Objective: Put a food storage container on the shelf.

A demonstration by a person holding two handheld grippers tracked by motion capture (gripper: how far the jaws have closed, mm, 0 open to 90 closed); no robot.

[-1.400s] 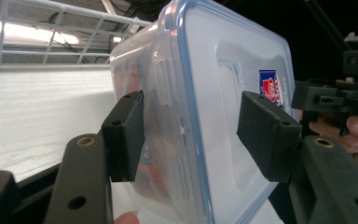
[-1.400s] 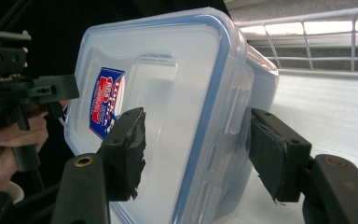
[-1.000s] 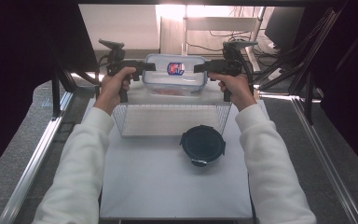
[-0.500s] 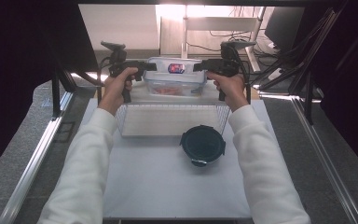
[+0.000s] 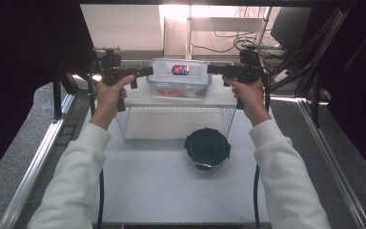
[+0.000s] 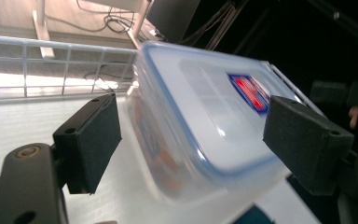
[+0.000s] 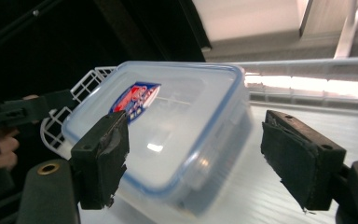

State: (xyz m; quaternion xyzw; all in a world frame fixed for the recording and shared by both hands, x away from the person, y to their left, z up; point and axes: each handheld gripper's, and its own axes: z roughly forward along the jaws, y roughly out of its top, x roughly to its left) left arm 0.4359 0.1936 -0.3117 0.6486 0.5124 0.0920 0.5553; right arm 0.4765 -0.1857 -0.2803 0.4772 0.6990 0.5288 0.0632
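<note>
Clear lidded box (image 5: pixel 179 78) sits on top of the wire rack (image 5: pixel 174 117). My L gripper (image 5: pixel 145 71) & R gripper (image 5: pixel 211 69) flank its ends, jaws apart. I close both evenly, low on walls, w/o tilting.

Strong glare is cast from the top centre of the high view, while both sides are left dark. In both gripper views the container (image 6: pixel 205 121) is smeared by blur and bright bands are blown out behind.
</note>
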